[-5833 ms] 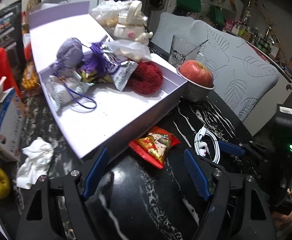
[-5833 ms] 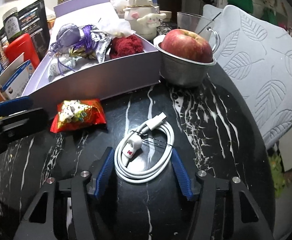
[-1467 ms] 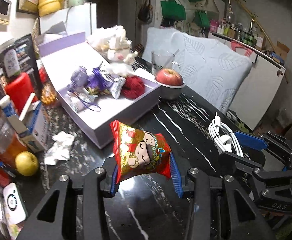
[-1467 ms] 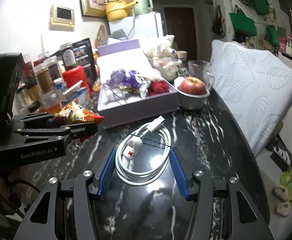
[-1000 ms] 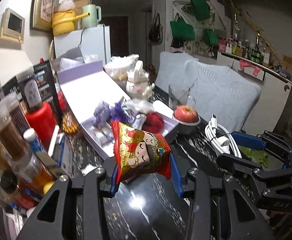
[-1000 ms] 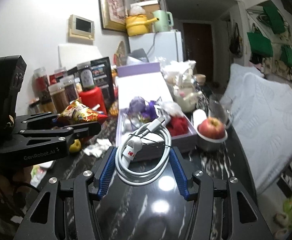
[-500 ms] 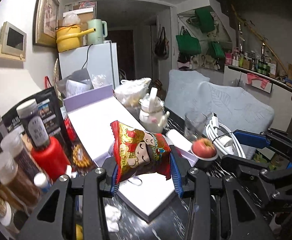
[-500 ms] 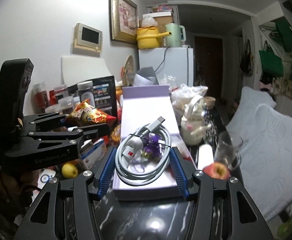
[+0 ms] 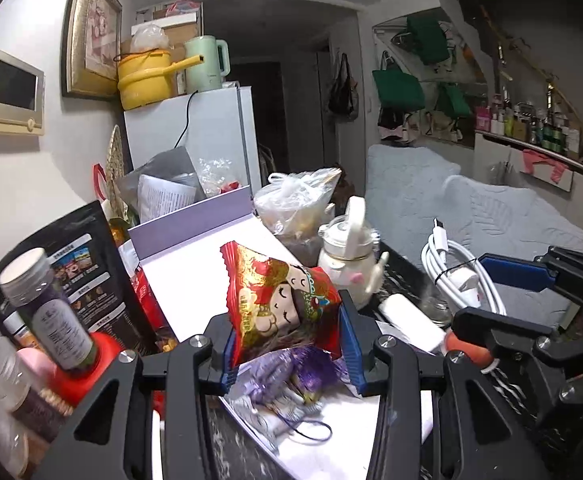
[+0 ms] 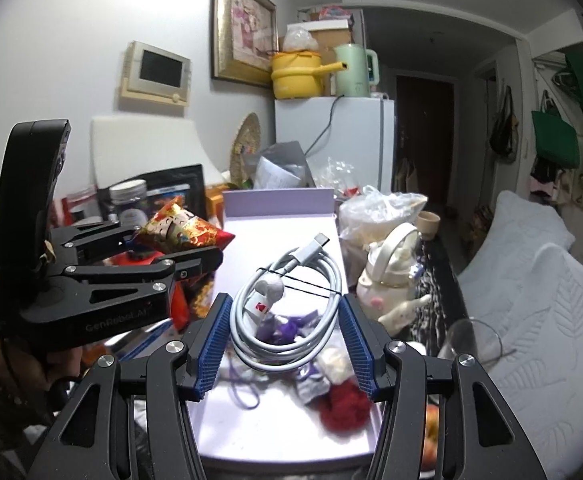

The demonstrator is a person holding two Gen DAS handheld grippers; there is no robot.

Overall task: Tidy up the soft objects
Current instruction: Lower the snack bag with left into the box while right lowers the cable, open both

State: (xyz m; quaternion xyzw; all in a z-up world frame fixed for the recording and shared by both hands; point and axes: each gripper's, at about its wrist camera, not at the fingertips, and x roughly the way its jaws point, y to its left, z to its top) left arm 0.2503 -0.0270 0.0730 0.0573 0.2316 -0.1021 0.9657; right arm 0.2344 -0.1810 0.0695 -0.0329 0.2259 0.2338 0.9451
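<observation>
The left gripper (image 9: 287, 344) is clamped on a red snack packet (image 9: 281, 300), its blue pads pressing the packet's lower sides so the packet stands up between the fingers, lifted off any surface. The right gripper (image 10: 285, 344) is closed on a coiled white cable (image 10: 287, 312), the coil spanning pad to pad with its plug end pointing away from the camera. Both loads hang above an open lilac box (image 10: 275, 420), which sits below and just beyond the fingers. Inside the box lie a purple drawstring pouch (image 9: 287, 372), a few wrapped sweets and a red fuzzy scrunchie (image 10: 345, 404). Beyond the box stand a white kettle-shaped toy (image 10: 391, 284) and a clear plastic bag (image 10: 375, 212), with a white fridge (image 10: 343, 140) behind them.
</observation>
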